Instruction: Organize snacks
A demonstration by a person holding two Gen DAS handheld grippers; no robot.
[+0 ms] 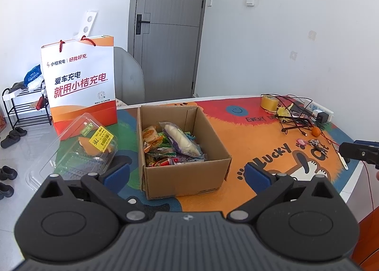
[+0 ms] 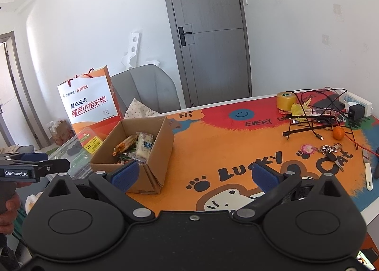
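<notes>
An open cardboard box [image 1: 187, 176] holds several wrapped snacks [image 1: 173, 145] on the colourful table mat; it also shows in the right wrist view [image 2: 156, 150]. A clear plastic clamshell container [image 1: 90, 145] with a yellow label lies left of the box, also seen in the right wrist view [image 2: 85, 145]. My left gripper [image 1: 187, 172] is open and empty, held just in front of the box. My right gripper [image 2: 194, 174] is open and empty, to the right of the box above the mat. The left gripper's side shows in the right wrist view [image 2: 35, 166].
An orange and white paper bag [image 1: 83, 84] stands behind the clamshell. At the far right lie a tape roll [image 2: 286, 100], cables and a wire stand [image 2: 312, 124], a power strip [image 2: 355, 103], a tangerine [image 2: 338, 132], keys [image 2: 331, 152] and a white tool [image 2: 368, 175]. A grey chair [image 2: 146, 88] stands behind the table.
</notes>
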